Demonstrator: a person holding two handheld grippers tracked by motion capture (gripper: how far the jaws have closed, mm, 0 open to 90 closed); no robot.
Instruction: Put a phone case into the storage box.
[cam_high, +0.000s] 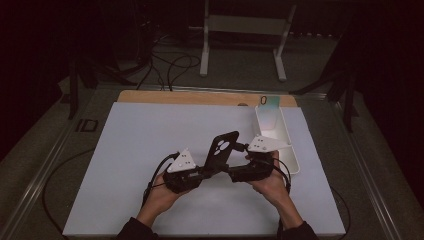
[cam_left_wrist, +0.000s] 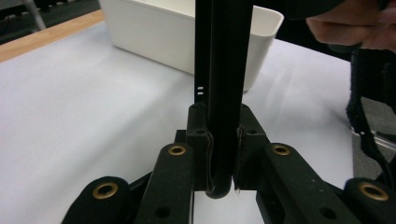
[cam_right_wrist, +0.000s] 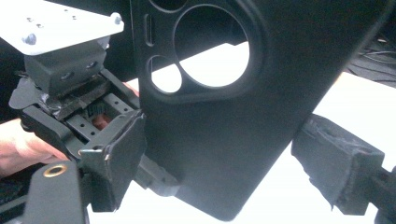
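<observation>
Left gripper is clamped on the bottom edge of the black phone case, holding it upright above the white mat in front of the person, while the right gripper stands apart, its pads on either side of the case with a clear gap at the right pad. It looks like a handover between the hands, with the left side now bearing the case alone. Next, I'd guess, the right one backs clear and the case goes toward the white bin just beyond, which calls for keeping it steady in that thin grip.
</observation>
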